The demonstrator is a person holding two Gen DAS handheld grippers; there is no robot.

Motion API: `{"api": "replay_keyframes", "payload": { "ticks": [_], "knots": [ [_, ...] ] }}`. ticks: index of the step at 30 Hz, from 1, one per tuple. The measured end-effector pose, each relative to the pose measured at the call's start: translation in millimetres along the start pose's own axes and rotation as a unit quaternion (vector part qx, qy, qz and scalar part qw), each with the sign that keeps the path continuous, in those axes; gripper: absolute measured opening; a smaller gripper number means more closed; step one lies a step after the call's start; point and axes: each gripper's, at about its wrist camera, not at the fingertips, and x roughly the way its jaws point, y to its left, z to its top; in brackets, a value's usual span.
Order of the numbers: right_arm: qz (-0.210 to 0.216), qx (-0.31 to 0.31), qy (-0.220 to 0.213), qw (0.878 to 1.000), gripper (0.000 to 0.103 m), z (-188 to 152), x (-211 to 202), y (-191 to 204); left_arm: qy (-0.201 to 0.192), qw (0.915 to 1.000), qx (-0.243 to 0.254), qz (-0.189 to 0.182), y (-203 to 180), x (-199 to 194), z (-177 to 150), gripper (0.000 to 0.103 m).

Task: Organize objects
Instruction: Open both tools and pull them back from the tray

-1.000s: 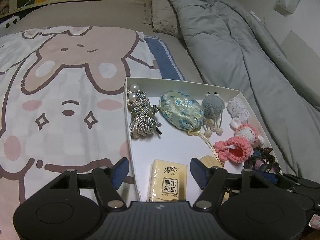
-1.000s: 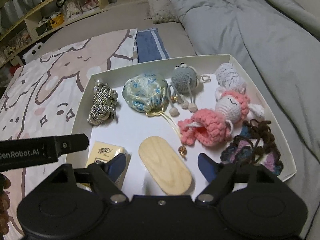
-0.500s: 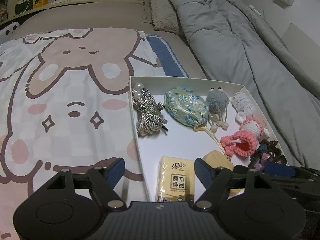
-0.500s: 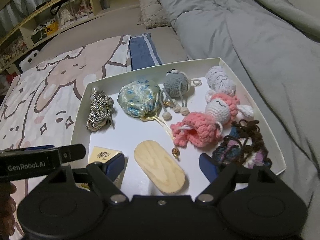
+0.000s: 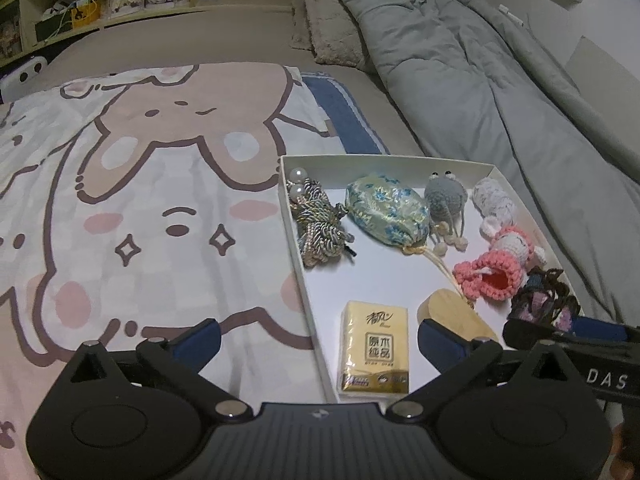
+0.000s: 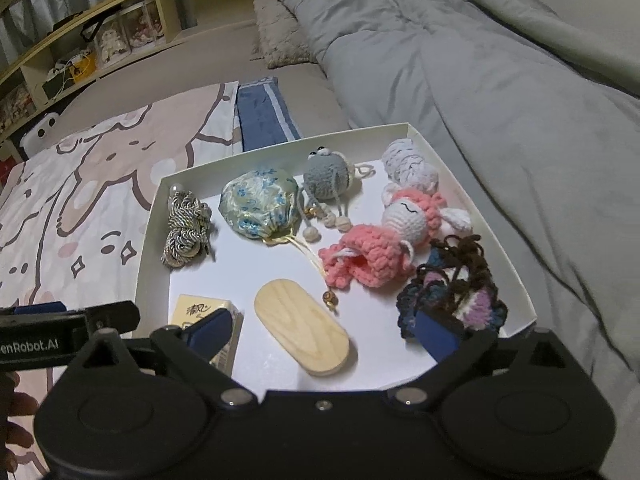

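Both grippers, left and right, spread wide, empty, just short of tray. Inside, near edge: wood block, rigid, smooth, light; best pinched across narrow sides.

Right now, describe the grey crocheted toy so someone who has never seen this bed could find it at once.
On the bed, beside the grey duvet, lies a shallow white box of trinkets. Along its far edge, the grey crocheted toy sits between the blue-flowered drawstring pouch and the white crocheted piece. It alone is a grey ball with two googly eyes and dangling bead-tipped legs.
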Motion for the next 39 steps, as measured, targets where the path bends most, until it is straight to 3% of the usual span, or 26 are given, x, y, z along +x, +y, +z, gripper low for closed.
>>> {"api": "replay_keyframes", "payload": {
  "ticks": [20,29,39],
  "knots": [
    [-0.012,0.011,-0.03,0.999,0.103,-23,-49,6,-0.033,0.9992,0.015,-0.018,9,-57,-12,0.103],
    [-0.013,0.015,-0.054,0.998,0.103,-41,-79,11,-0.054,0.9971,0.054,0.001,9,-87,-25,0.103],
    [-0.018,0.021,-0.071,0.997,0.103,-54,-100,17,-0.062,0.996,0.063,0.012,19,-108,-41,0.103]
  ]
}}
